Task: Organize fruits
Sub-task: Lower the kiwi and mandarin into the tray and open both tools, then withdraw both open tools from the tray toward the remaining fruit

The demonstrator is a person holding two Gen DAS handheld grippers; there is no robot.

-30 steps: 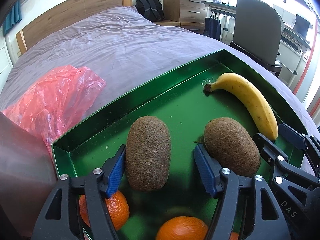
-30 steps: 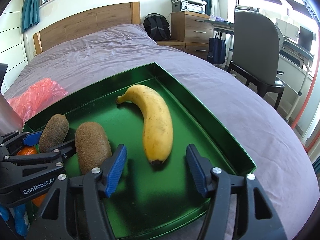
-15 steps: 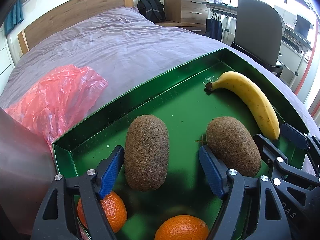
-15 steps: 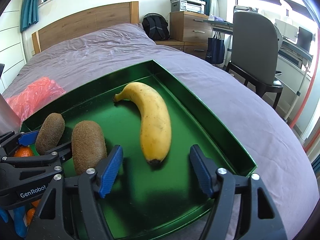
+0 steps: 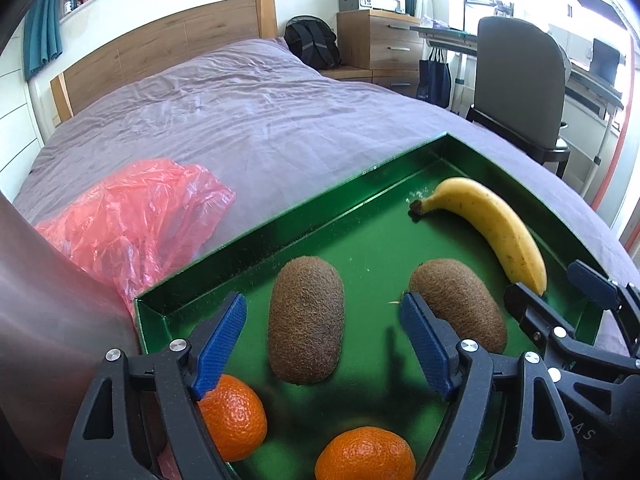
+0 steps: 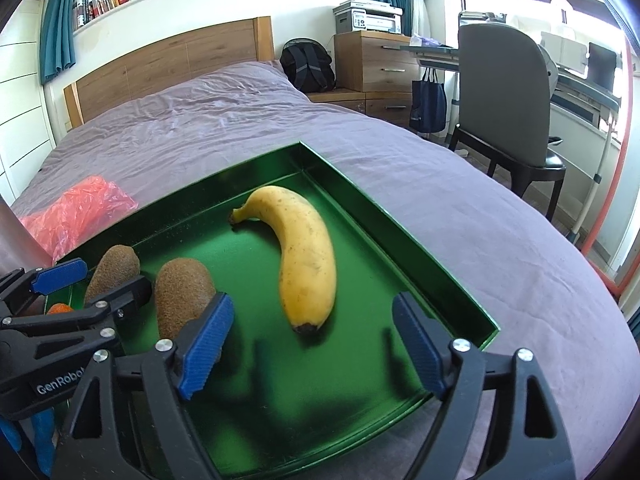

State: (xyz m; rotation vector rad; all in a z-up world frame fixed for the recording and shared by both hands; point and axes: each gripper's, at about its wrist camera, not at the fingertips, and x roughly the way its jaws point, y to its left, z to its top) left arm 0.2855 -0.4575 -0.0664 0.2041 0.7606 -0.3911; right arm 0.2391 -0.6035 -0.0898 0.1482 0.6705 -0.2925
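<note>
The green tray (image 5: 248,240) lies on the bed (image 5: 248,104) and holds all 5 fruits: 2 kiwis, 2 oranges and 1 banana. In the left wrist view the left hand-held gripper (image 5: 324,344) is spread wide and empty, its blue pads on either side of the left kiwi (image 5: 307,320) at centre frame without touching it. The right kiwi (image 5: 460,304) sits just beside the right pad, and the 2 oranges (image 5: 234,416) (image 5: 365,456) lie at the bottom edge, beneath the fingers. In the right wrist view the right hand-held gripper (image 6: 310,348) is likewise spread and holds nothing, hovering near the blunt end of the banana (image 6: 306,260), which lies centre frame with its stem toward the tray's far corner.

The fruits look already sorted by kind, so the step in hand is probably a release and withdrawal, or a last tidy. To do it well, I would lift both grippers straight up and back with jaws kept wide, so no pad drags a kiwi sideways; kiwis and oranges roll easily on the smooth tray floor. The left gripper's right finger should clear the right kiwi before any sideways motion. The 2 grippers are close together at the tray's near edge, so moving 1 at a time avoids a knock. A red bag (image 5: 136,216) lies on the bed at the left, outside the tray.
</note>
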